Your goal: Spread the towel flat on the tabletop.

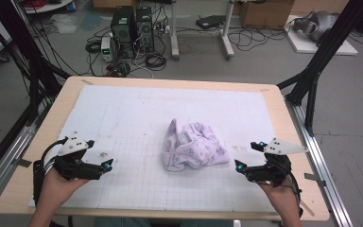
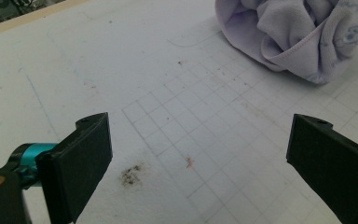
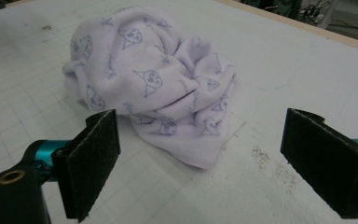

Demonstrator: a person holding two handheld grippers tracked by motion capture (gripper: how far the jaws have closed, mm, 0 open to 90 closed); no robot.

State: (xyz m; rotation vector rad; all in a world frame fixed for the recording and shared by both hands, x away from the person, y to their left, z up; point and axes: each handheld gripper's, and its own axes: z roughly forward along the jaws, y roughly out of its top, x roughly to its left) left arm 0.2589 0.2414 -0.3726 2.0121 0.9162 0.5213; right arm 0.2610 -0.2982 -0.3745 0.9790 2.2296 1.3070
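Jaws of the left gripper (image 1: pixel 99 156) stand wide apart with nothing between them, low over the white mat (image 1: pixel 123 113) at its left side. A crumpled lilac towel (image 1: pixel 192 145) lies mid-mat, between both tools. At the right, the right gripper (image 1: pixel 249 155) gapes equally wide, empty, aimed toward the towel.

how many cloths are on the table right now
1. A crumpled lilac cloth with a small printed pattern lies near the middle of the white mat, between the left gripper and the right gripper. Its folds could hide a smaller piece.
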